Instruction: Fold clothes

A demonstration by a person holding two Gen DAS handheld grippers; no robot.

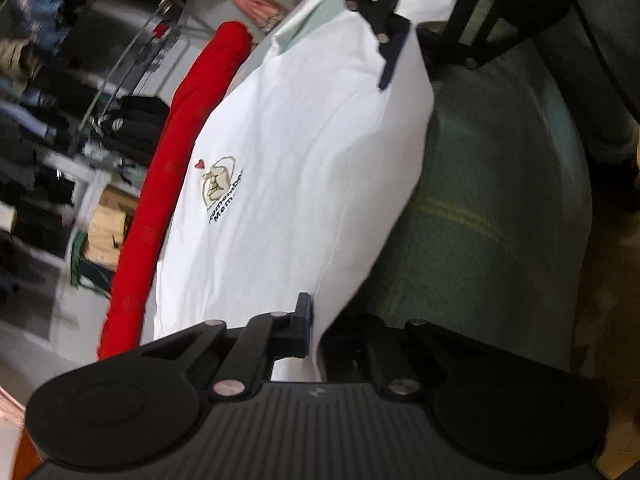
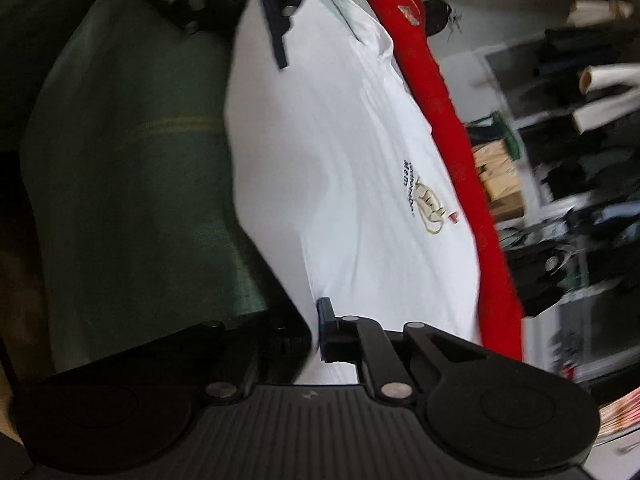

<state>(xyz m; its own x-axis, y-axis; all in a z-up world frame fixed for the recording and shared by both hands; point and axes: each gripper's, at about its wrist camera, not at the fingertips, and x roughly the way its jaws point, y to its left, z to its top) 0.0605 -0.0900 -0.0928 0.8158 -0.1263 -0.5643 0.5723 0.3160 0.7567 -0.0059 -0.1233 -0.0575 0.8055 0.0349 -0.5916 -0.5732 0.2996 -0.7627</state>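
A white T-shirt [image 1: 300, 160] [image 2: 340, 160] with a small printed logo [image 1: 220, 188] [image 2: 424, 204] hangs stretched between both grippers, over a dark green cloth surface [image 1: 480, 220] [image 2: 120, 160]. My left gripper [image 1: 314, 320] is shut on one edge of the shirt, and it shows at the top of the right wrist view [image 2: 280, 40]. At the opposite edge my right gripper [image 2: 320, 328] is shut on the fabric, seen from the left wrist at the top [image 1: 390, 60]. The fabric hides one finger of each gripper.
A long red garment [image 1: 160, 200] [image 2: 460, 160] lies along the far side of the white shirt. Beyond it stand shelves with dark folded clothes [image 1: 40, 120] [image 2: 580, 180] and cardboard boxes [image 1: 108, 232] [image 2: 496, 176]. A pink patterned cloth [image 1: 256, 0] hangs above.
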